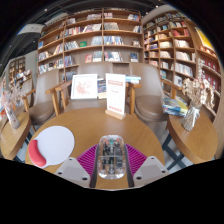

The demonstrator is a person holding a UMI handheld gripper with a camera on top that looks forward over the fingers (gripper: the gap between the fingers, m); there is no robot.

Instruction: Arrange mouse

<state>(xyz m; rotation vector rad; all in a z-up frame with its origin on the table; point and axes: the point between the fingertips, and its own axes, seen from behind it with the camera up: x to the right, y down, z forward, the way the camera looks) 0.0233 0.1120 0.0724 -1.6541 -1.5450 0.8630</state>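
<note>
A clear, see-through mouse (111, 156) sits between the two fingers of my gripper (111, 163), above a round wooden table (95, 125). Both fingers, with their magenta pads (88, 157), press on its sides, so the gripper is shut on the mouse. A round white mouse pad with a red wrist rest (50, 147) lies on the table to the left of the fingers.
Beyond the mouse, a white card stand (117, 98) and an open white booklet (85, 87) stand at the table's far side. Chairs (148, 95) ring the table. Bookshelves (95, 40) fill the back wall. Another table (195, 135) with books is at the right.
</note>
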